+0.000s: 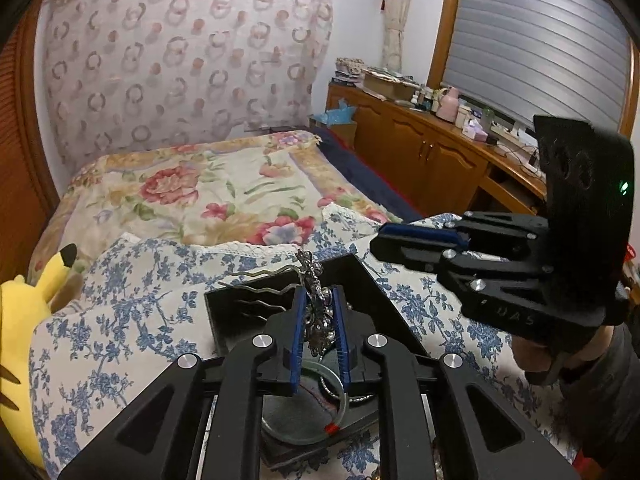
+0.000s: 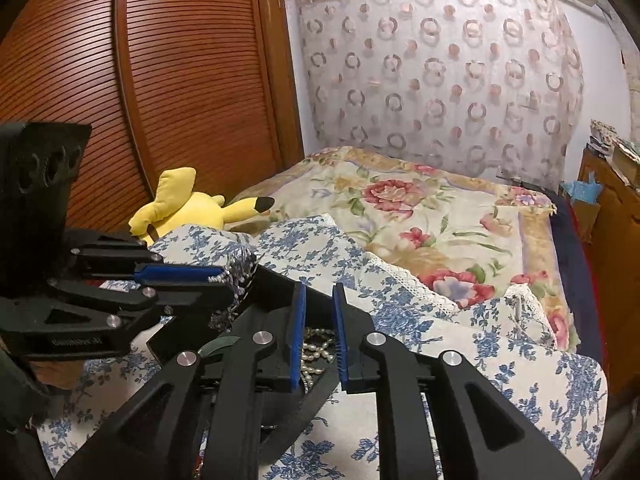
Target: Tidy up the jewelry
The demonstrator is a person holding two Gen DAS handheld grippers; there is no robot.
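Left gripper (image 1: 320, 320) fingers clamped on hairpin (image 1: 316, 300) over box (image 1: 376, 280); prongs may snag rim; right gripper (image 2: 320, 328) fingers apart, empty

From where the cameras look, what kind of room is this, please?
Most likely a bedroom in a home. A bed with a floral cover fills the middle, a yellow plush toy lies on it, and a wooden cabinet crowded with small bottles and boxes runs under a window with closed blinds.
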